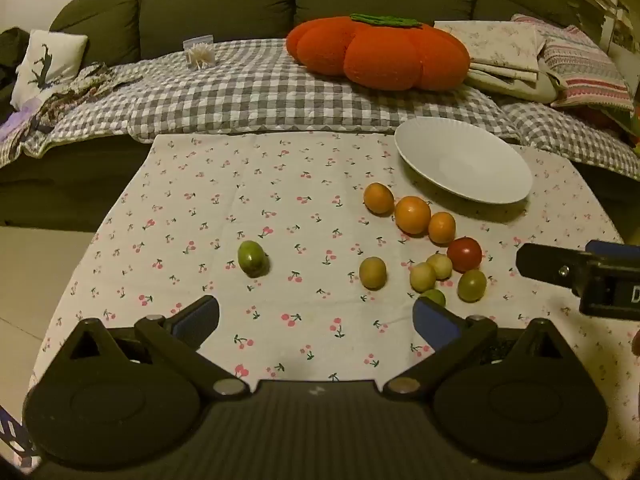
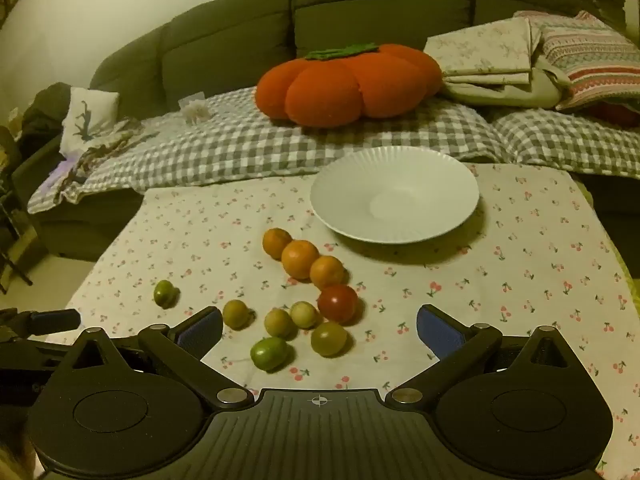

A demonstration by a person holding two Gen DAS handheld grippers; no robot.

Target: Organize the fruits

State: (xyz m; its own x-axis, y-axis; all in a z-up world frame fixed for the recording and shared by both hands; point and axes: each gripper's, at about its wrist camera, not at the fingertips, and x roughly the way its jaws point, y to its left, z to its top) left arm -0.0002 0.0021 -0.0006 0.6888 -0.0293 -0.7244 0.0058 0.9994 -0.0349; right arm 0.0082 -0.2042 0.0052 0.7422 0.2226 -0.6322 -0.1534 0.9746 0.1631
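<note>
Several small fruits lie on a cherry-print cloth point(image 1: 280, 184): three orange ones in a row point(image 1: 413, 215) point(image 2: 300, 259), a red one point(image 1: 464, 254) point(image 2: 337, 303), pale yellow-green ones point(image 1: 423, 277) point(image 2: 279, 323), and a lone green one point(image 1: 252, 258) point(image 2: 165, 294) to the left. An empty white plate point(image 1: 492, 184) point(image 2: 432, 224) sits behind them. My left gripper point(image 1: 316, 318) is open and empty, low over the cloth. My right gripper point(image 2: 320, 330) is open and empty, with the fruit cluster between its fingers' line of sight. The right gripper also shows in the left wrist view point(image 1: 560, 270).
A sofa with a checked blanket point(image 1: 260, 92) stands right behind the table. On it lie an orange pumpkin cushion point(image 1: 376, 54) point(image 2: 348, 84), folded cloths point(image 1: 504, 52) and a small white pillow point(image 1: 44, 64). Floor shows at the left point(image 1: 36, 272).
</note>
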